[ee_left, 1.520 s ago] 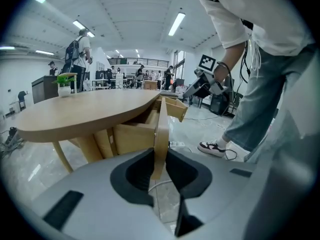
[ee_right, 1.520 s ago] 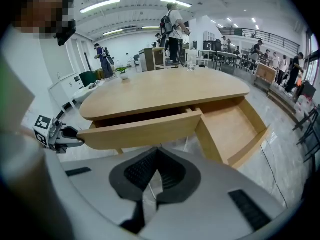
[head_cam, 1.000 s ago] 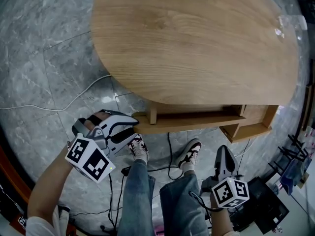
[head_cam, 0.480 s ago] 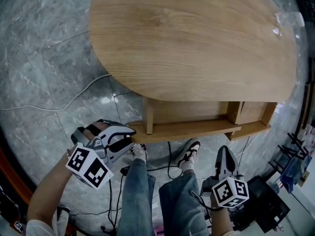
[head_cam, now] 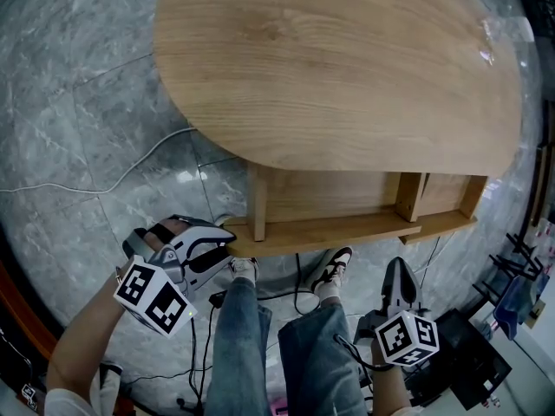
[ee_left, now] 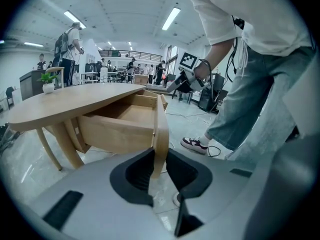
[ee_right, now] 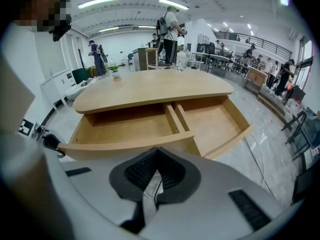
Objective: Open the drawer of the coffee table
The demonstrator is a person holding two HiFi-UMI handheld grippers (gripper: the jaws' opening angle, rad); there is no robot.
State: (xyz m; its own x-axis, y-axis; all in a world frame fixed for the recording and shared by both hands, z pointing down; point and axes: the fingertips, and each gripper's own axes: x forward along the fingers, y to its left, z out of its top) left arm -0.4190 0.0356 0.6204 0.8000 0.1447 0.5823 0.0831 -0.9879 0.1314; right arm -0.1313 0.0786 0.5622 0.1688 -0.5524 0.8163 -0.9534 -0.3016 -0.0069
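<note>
The oval wooden coffee table (head_cam: 338, 68) fills the top of the head view. Its drawer stands pulled out below the near edge, with the curved front panel (head_cam: 329, 230) toward me. My left gripper (head_cam: 227, 243) is shut on the left end of that panel; in the left gripper view the panel's edge (ee_left: 160, 129) runs between the dark pads (ee_left: 137, 171). My right gripper (head_cam: 397, 267) hangs shut and empty to the right, apart from the drawer. The right gripper view looks into two bare compartments (ee_right: 127, 124) (ee_right: 210, 116) behind the front panel (ee_right: 130, 146).
My legs and shoes (head_cam: 334, 271) stand just in front of the drawer. A white cable (head_cam: 104, 189) and black cables (head_cam: 299, 293) lie on the marble floor. Black equipment (head_cam: 468, 362) sits at the bottom right. A small potted plant (ee_left: 48, 81) stands on the table.
The drawer has slid further out from under the table toward me, with the left gripper still clamped on its front panel. The right gripper has hardly moved.
</note>
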